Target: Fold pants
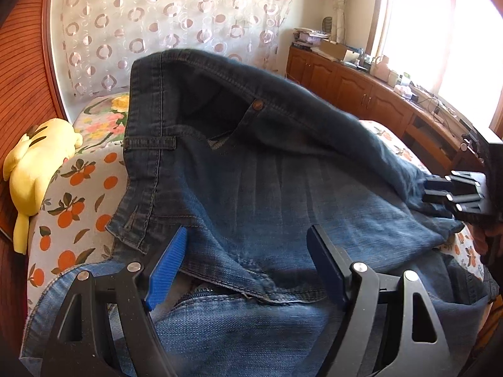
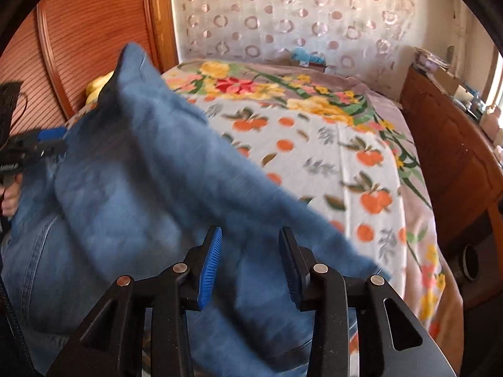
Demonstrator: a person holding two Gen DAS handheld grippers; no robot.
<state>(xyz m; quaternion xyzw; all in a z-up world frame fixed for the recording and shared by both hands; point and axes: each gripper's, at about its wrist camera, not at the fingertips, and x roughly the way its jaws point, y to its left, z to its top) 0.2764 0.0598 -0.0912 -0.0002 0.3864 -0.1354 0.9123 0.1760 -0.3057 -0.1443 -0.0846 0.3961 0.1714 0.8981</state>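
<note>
The jeans (image 1: 251, 188) are lying in a loose heap on the near part of the bed (image 2: 314, 157), waistband raised toward the far side and the brass button showing, with one denim flap sagging across the middle. The left tongs (image 1: 248, 267) are standing wide apart over the fly area, pads clear of the cloth, gripping nothing. The right tongs (image 2: 250, 267) are hovering partly apart over a blurred denim panel, and nothing looks pinched between them. To fold well, each pair should probably be taking a firm bite on a seam or waistband corner, pulling the cloth taut and flat before laying one leg over the other. A yellow plush toy (image 1: 37, 157) is sitting at the bed's left edge, well clear.
</note>
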